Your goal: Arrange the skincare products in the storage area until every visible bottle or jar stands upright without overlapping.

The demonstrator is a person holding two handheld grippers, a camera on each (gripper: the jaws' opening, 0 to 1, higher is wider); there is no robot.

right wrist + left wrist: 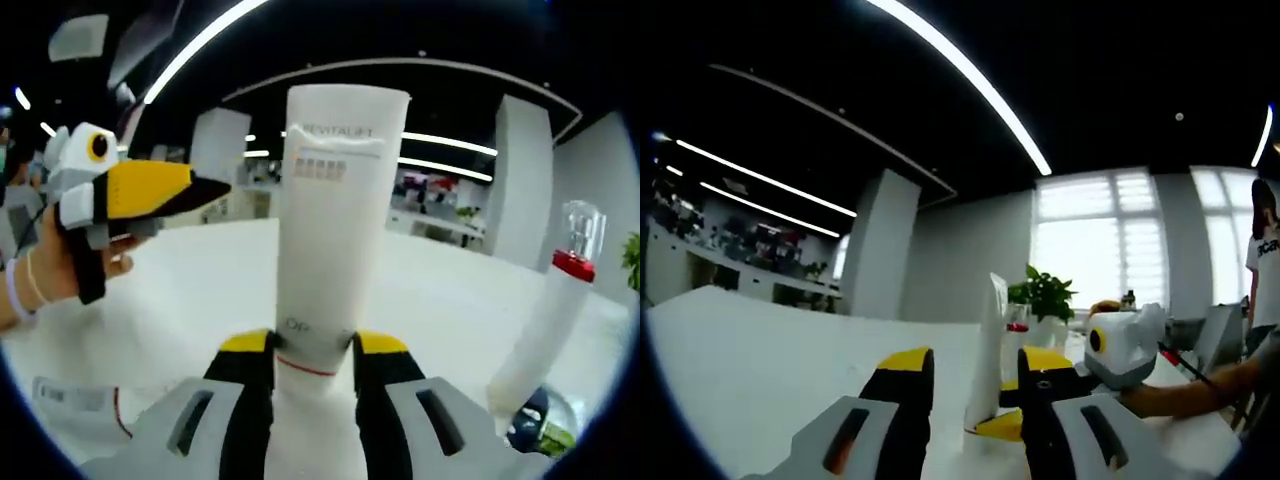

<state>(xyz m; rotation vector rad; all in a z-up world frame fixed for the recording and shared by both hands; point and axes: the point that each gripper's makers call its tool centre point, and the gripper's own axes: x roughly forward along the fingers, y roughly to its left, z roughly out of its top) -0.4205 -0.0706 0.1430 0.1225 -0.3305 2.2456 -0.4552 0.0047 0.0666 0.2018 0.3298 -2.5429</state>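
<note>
A tall white tube (335,230) marked REVITALIFT stands upright, and my right gripper (315,352) is shut on its lower end. In the left gripper view the same tube (990,340) shows edge-on just beyond my left gripper (975,378), which is open with nothing between its jaws. My right gripper (1012,410) holds the tube's base there, coming in from the right. A white bottle (548,335) with a red collar and clear cap leans to the right of the tube; it also appears behind the tube (1017,325). My left gripper (185,190) hangs at the left, close to the tube.
The white table (760,360) spreads left and ahead. A flat white labelled pack (70,395) lies at lower left, and a dark and green item (535,428) at lower right. A potted plant (1045,295) stands behind. A person (1265,250) stands far right.
</note>
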